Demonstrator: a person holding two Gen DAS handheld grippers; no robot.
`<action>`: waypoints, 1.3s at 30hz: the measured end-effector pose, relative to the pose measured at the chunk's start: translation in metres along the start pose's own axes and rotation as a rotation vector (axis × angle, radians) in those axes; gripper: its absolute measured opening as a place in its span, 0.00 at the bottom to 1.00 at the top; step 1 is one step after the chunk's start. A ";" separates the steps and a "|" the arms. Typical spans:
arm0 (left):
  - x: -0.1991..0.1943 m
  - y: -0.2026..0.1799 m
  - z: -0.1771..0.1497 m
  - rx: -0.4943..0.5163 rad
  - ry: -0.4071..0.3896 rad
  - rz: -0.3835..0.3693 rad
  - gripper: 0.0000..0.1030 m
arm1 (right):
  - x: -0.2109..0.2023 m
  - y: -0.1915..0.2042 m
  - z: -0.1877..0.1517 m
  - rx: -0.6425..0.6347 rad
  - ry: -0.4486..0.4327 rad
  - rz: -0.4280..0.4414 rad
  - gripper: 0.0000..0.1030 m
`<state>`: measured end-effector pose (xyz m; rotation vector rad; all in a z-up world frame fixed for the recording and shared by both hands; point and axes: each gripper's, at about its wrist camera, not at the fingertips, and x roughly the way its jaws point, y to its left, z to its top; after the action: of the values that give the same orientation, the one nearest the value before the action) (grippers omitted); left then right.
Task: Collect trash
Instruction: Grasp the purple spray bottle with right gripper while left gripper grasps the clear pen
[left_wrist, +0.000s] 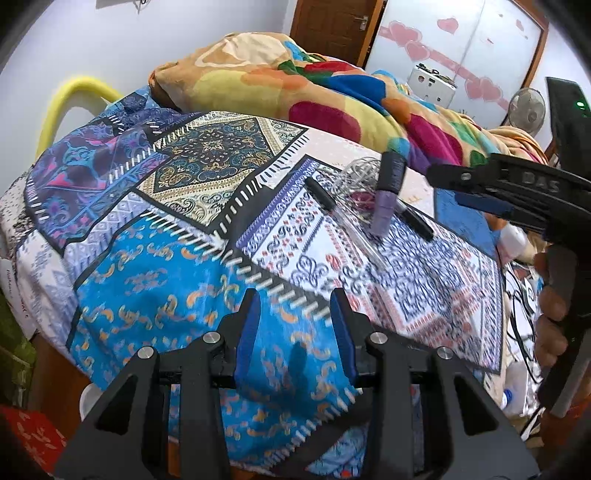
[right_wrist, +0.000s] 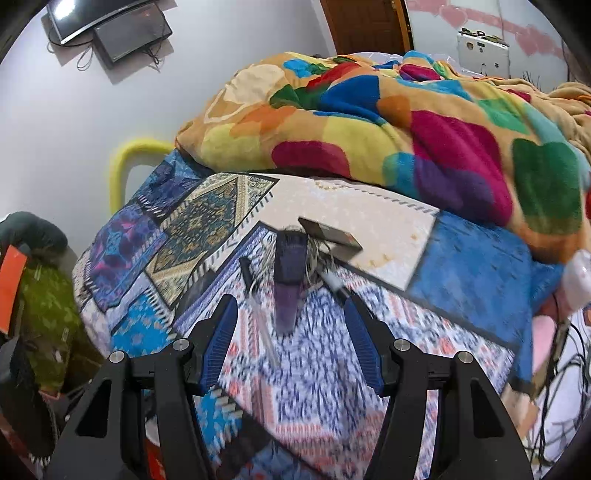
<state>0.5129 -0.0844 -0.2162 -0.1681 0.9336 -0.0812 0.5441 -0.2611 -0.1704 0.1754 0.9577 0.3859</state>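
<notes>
Right gripper (right_wrist: 291, 343) jaws apart, empty. Left gripper (left_wrist: 295, 328) jaws apart, empty, over the bedspread's (left_wrist: 155, 258) near edge. Risk: the purple bottle (right_wrist: 290, 280) lies among the clear pen (right_wrist: 264, 332), black marker (left_wrist: 417, 219) and wire tangle (left_wrist: 356, 173); closing could snag or roll them. Bottle sits ahead of the right jaws, mid-bedspread, centred between them.

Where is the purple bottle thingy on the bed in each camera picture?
Left wrist view: the purple bottle lies right of the middle on the patterned bedsheet, between two pens, near the right gripper.
Right wrist view: the same bottle is in the middle, just ahead of the open fingers.
Shared landmark: the colourful blanket heaped behind it.
</notes>
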 end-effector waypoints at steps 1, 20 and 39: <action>0.004 0.000 0.002 -0.003 0.000 0.000 0.37 | 0.010 0.000 0.003 0.004 0.009 -0.001 0.55; 0.056 -0.029 0.015 -0.024 0.097 -0.083 0.37 | -0.002 -0.015 -0.013 0.014 -0.064 0.016 0.23; 0.061 -0.060 0.006 0.087 0.005 0.094 0.06 | -0.030 -0.053 -0.047 -0.029 -0.059 -0.043 0.23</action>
<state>0.5545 -0.1515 -0.2499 -0.0431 0.9400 -0.0359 0.5029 -0.3225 -0.1910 0.1385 0.8959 0.3528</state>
